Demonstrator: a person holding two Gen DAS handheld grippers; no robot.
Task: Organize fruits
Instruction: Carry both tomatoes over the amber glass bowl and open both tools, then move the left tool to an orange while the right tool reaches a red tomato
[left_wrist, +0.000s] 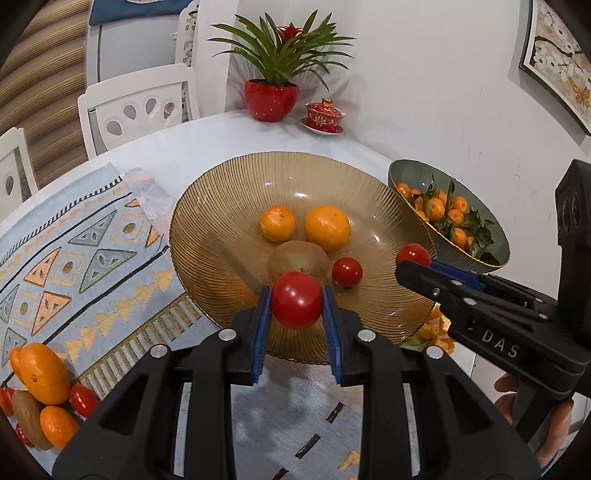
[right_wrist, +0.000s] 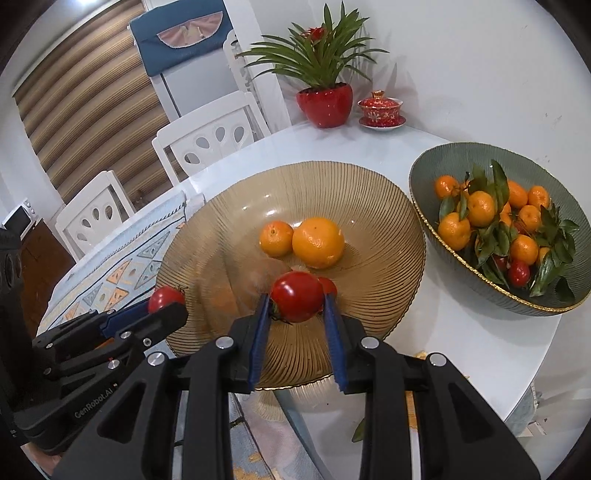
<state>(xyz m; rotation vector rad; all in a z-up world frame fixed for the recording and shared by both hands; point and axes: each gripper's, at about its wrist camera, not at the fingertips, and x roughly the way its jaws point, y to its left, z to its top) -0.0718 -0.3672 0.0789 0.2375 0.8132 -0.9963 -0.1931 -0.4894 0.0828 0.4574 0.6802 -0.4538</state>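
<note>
- My left gripper (left_wrist: 296, 301) is clamped on a red tomato (left_wrist: 296, 300), one blue pad pressed to each side of it, and I have it hanging over the near rim of the amber glass bowl (left_wrist: 221, 206).
- My right gripper (right_wrist: 297, 302) is likewise closed around a second tomato (right_wrist: 297, 295), pinched between its blue pads, also above the near part of the amber bowl.
- In the left wrist view the right gripper comes in from the right of my left claw, its tomato peeking past the fingertip over the bowl's right rim.
- Just ahead of both claws, inside the bowl, a loose small tomato (left_wrist: 347, 272) rests on the glass; further ahead sit a large orange (left_wrist: 327, 228) and a smaller mandarin (left_wrist: 278, 223), touching each other.
- Ahead and to the right of the right claw stands a green bowl (right_wrist: 443, 162), filled with leafy mandarins and a few small red fruits.
- Behind and to the left of my left claw, on a patterned cloth (left_wrist: 81, 236), waits a cluster of fruit: an orange (left_wrist: 44, 373), a kiwi (left_wrist: 27, 417), a mandarin and cherry tomatoes.
- Far ahead, by the wall, stand a potted plant (left_wrist: 271, 99) and a red lidded cup (left_wrist: 324, 114).
</note>
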